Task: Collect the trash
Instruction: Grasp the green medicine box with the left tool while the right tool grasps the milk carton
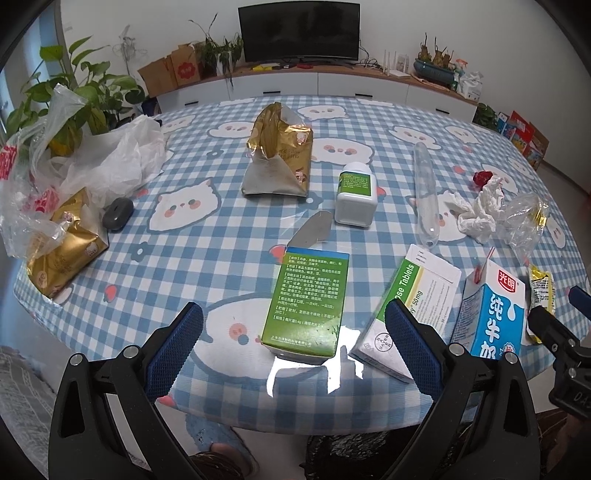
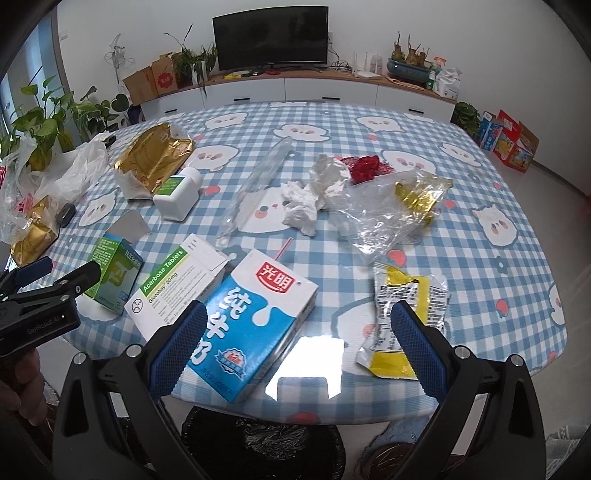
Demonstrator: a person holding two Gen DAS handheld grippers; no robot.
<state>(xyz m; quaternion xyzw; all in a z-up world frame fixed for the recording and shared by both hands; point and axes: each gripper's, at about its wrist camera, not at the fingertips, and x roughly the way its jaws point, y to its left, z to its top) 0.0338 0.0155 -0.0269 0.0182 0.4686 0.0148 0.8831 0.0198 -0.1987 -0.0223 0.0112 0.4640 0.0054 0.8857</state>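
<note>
Trash strewn over a round table (image 2: pixel 480 192) in a blue-and-white checked cloth printed with cats. Left gripper (image 1: pixel 293 343) spread wide, released, holding nothing, poised at the near edge with a green cardboard medicine box (image 1: pixel 308 302) standing between its blue-padded fingers (image 1: pixel 175 350). Just right of that, a white-and-green Acarbose tablet carton (image 1: pixel 410 299) lying tilted, flap open. Right gripper (image 2: pixel 295 343) likewise wide apart and empty, over the near edge, a blue-and-white milk carton (image 2: pixel 255 321) lying flat between its fingers and partly hidden behind the left one. Beside the right finger, a torn yellow-and-white foil sachet (image 2: pixel 402 314). Toward the middle: a white pill bottle with a green label (image 2: pixel 179 195) on its side, a clear plastic tube (image 2: pixel 255 188), crumpled white tissue (image 2: pixel 314 195), a red scrap (image 2: pixel 364 166) touching the tissue's far side, and a crinkled clear wrapper with gold foil (image 2: pixel 399 206). Toward the far left: an opened gold foil bag (image 1: pixel 280 147) upright. At the left edge: a translucent white plastic bag (image 1: pixel 96 155), a second gold carton (image 1: pixel 62 251) partly inside it, and a small grey oval object (image 1: pixel 117 213) beside that. Beyond the table, a dark monitor (image 1: pixel 299 31) on a white sideboard (image 1: pixel 295 86).
</note>
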